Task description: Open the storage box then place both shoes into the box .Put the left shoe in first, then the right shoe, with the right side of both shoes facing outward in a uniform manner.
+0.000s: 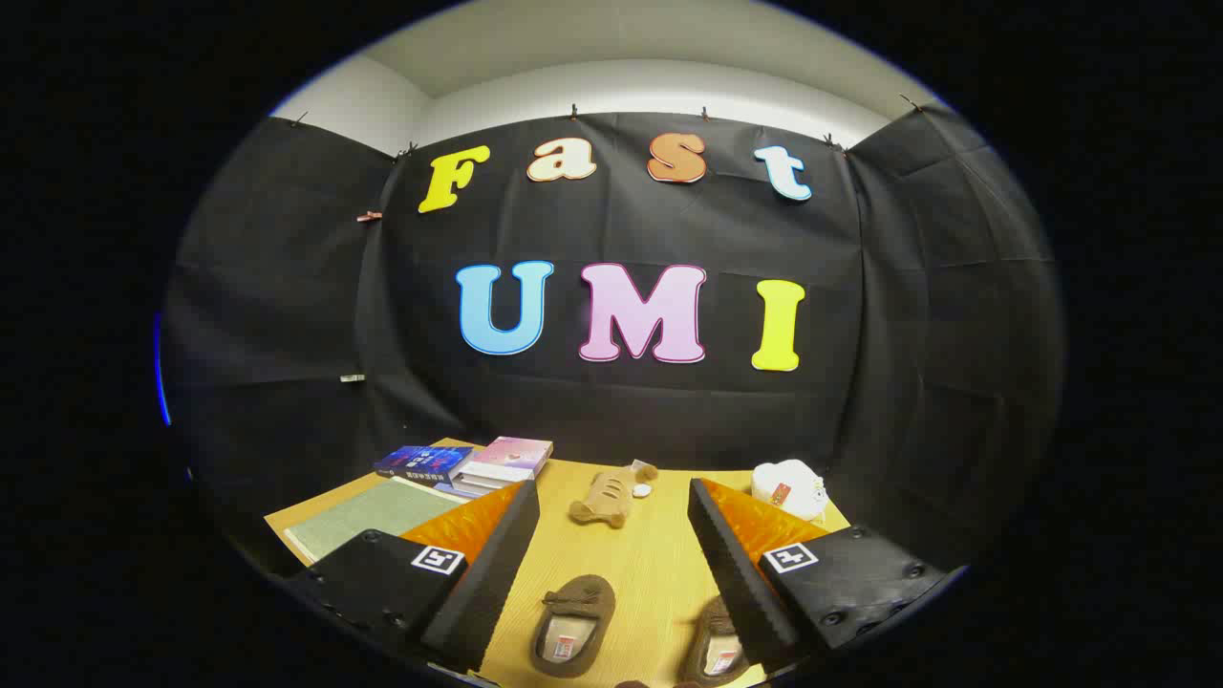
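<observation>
A light wooden table (659,564) carries a green mat (368,516) at one side. Behind the mat lies a dark blue book (423,462) beside a pink-covered stack of books (504,463). A tan plush toy (608,495) lies mid-table; a white plush toy (788,489) sits apart, near the black cloth wall (287,315).

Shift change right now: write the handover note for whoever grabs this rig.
Hand-held gripper: open, fingers spread, holding nothing, above the wooden table.
Shoes: two brown shoes, one between the fingers, the other beside it, partly behind one finger. Which is left or right, cannot tell.
Beyond: plush toy, books, white object.
Done: nothing evident.
Left: open box, left shoe, then right.
</observation>
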`<action>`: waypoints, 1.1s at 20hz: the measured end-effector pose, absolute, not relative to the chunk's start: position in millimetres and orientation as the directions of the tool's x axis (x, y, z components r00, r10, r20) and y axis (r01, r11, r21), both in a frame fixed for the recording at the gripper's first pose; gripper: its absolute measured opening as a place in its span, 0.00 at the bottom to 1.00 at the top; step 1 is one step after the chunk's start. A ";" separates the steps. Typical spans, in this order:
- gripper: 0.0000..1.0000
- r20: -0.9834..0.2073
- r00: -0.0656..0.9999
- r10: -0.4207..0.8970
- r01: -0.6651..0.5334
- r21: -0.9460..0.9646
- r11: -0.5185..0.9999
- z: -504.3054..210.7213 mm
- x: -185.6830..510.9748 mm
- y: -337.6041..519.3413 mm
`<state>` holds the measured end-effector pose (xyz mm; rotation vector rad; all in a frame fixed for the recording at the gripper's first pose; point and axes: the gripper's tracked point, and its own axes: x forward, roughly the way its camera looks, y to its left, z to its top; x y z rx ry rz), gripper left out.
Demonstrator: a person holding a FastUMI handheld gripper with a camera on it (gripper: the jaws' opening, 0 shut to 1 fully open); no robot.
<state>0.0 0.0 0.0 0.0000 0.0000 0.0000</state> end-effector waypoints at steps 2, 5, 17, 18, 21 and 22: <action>0.97 -0.001 1.000 -0.012 0.012 -0.003 1.000 -0.4 2.2 -0.9; 0.97 -0.019 1.000 -0.014 0.014 -0.003 1.000 -4.6 4.2 -0.1; 0.97 -0.063 0.997 -0.038 0.038 -0.001 0.999 -17.7 15.5 -8.3; 0.97 -0.068 0.997 -0.040 0.040 0.002 0.999 -18.6 16.4 -9.2; 0.97 -0.092 0.995 -0.031 0.033 0.017 0.999 -25.5 20.5 -8.7; 0.97 -0.105 0.994 -0.011 0.014 0.029 0.999 -29.1 22.2 -4.7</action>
